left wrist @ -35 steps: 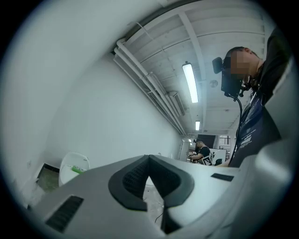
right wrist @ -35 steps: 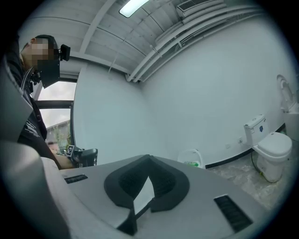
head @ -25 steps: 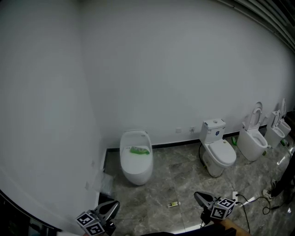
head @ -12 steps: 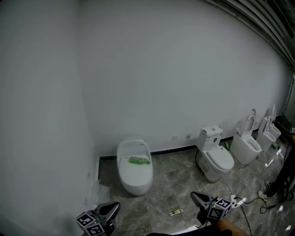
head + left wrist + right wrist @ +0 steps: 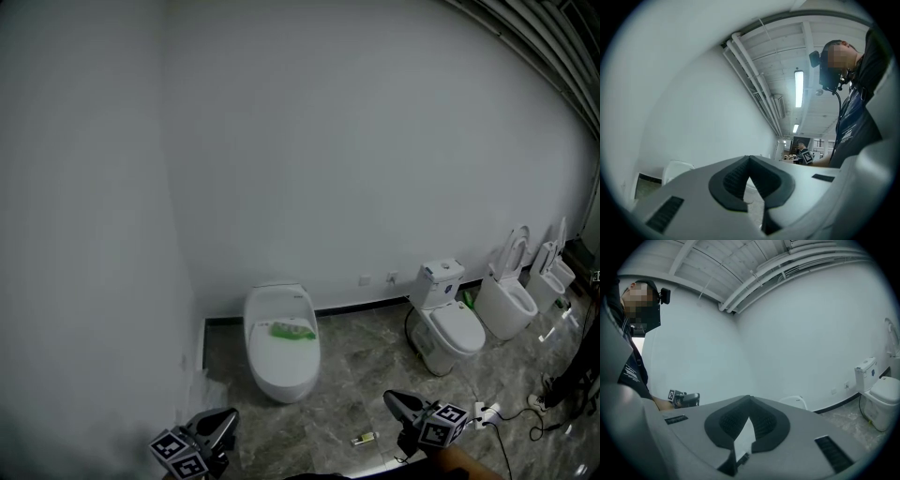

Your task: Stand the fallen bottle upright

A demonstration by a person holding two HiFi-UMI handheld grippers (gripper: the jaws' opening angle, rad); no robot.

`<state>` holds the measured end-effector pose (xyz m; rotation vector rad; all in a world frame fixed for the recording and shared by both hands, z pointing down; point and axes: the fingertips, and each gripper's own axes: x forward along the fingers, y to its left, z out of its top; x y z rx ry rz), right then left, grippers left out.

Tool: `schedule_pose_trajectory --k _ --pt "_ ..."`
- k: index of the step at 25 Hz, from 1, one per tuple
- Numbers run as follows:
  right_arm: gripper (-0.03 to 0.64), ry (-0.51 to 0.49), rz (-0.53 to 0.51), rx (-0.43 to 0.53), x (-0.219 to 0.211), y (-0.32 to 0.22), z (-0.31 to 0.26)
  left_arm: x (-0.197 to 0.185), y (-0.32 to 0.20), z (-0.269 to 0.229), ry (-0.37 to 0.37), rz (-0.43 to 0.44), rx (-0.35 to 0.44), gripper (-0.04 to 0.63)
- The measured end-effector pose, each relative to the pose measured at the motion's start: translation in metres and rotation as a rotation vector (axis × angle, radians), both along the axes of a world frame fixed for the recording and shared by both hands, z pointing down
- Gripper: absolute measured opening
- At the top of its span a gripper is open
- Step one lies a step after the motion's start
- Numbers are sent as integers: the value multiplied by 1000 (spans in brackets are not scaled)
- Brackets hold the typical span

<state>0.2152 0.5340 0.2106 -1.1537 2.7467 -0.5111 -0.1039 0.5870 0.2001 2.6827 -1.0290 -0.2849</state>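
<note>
Saw the green bottle (image 5: 292,330) lying on its side on top of the nearest toilet (image 5: 281,370), long axis running across it, roughly parallel to the wall (image 5: 309,141). Could not tell which end carried the cap, nor read any label on it: too small. Counted four toilets in a row on the marbled floor (image 5: 356,375): the nearest one, a second toilet (image 5: 450,330), a third toilet (image 5: 509,305) and a fourth toilet (image 5: 551,274), the last two with lids raised. Noted one small yellowish item (image 5: 364,438) flat on the floor, and two wall plates (image 5: 366,279) low on the wall. Found the left gripper (image 5: 749,159) with tongs pressed together on nothing, and the right gripper (image 5: 749,400) likewise pressed together and empty. Saw both at the near edge of the head view, well apart from the bottle.
</note>
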Motion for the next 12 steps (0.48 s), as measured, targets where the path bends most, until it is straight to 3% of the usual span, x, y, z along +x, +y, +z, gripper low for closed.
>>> schedule_pose_trajectory --k 6,12 --pt "3 -27 -76 -6 19 -88 15 23 -61 2 -25 -77 -5 9" --pt "3 -2 -209 10 58 -172 7 81 -123 -15 -17 -188 1 9"
